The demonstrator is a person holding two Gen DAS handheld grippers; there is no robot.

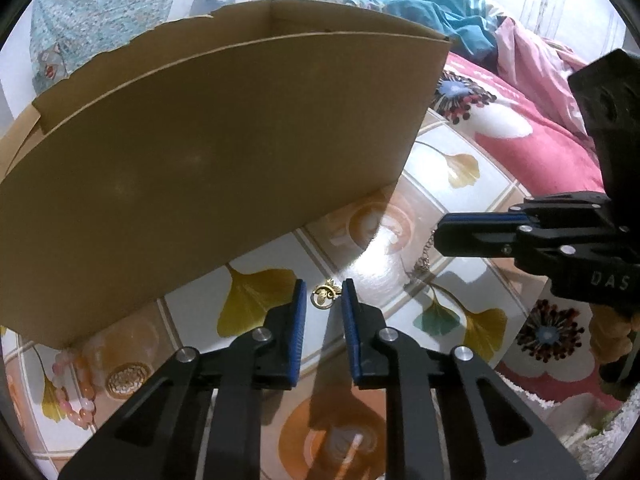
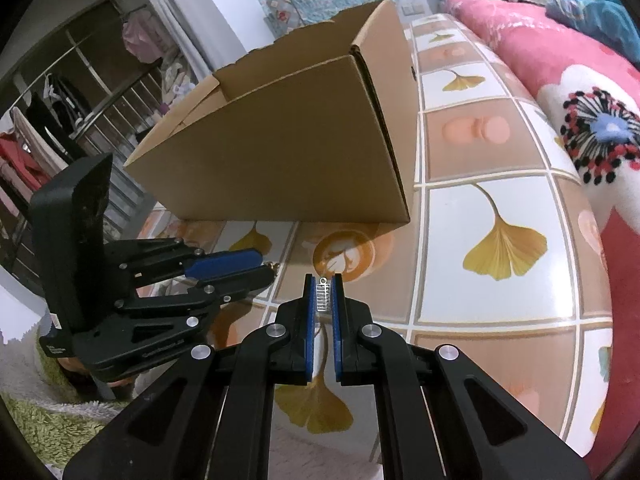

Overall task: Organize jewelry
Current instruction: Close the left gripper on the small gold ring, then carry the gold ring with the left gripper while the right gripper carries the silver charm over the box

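An open cardboard box [image 1: 208,152] stands on the patterned tablecloth [image 1: 460,168]; it also shows in the right wrist view [image 2: 280,152]. My left gripper [image 1: 323,294] is closed on a small gold earring [image 1: 326,294] just in front of the box. My right gripper [image 2: 324,292] is closed on a silver chain piece [image 2: 323,296]; the chain [image 1: 424,258] dangles below its fingers in the left wrist view. In the right wrist view the left gripper [image 2: 268,270] sits to the left, with the gold piece at its tip.
A pink bead bracelet [image 1: 76,392] and a round gold brooch [image 1: 128,380] lie on the cloth left of my left gripper. A pink floral blanket [image 2: 580,92] borders the right side. A green rug [image 2: 48,432] lies below.
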